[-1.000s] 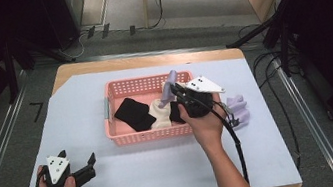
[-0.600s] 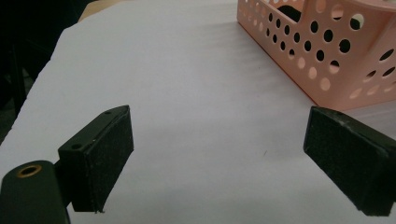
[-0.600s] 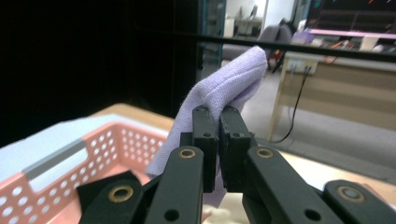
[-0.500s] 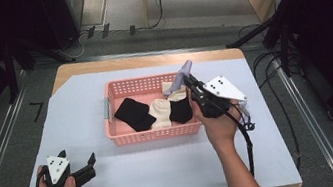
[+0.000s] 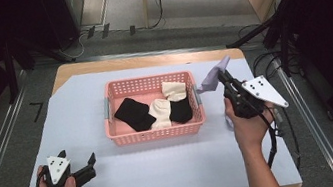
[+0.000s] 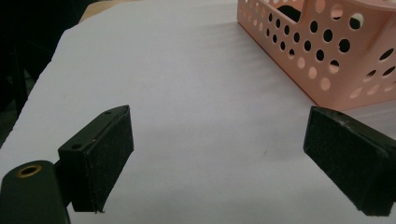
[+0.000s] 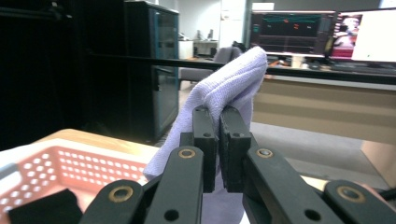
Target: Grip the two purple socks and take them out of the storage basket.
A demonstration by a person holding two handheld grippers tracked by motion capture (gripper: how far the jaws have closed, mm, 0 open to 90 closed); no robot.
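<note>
Nearest, at about seven o'clock on the tabletop, the left gripper rests with its jaws wide apart and nothing between them; its own view shows bare white cover and the corner of the pink basket off at one o'clock. At centre the basket holds two black socks and two cream socks. Just past its right rim, at about three o'clock, the right gripper has its jaws clamped on a lilac sock, held up in the air clear of the basket and above the tabletop. In the right gripper view the sock is pinched through a fold, one end standing above the jaw tips and the rest hanging below.

The likely trouble is the grip itself: only a narrow fold looks caught, so a quick swing could let the soft knit slide out and drop it half over the basket rim or back inside. The hanging end could also snag on the rim or on the perforated wall if the hand sinks too soon. Farther off, the tabletop edge at three o'clock is near; a release there might send the sock to the floor
</note>
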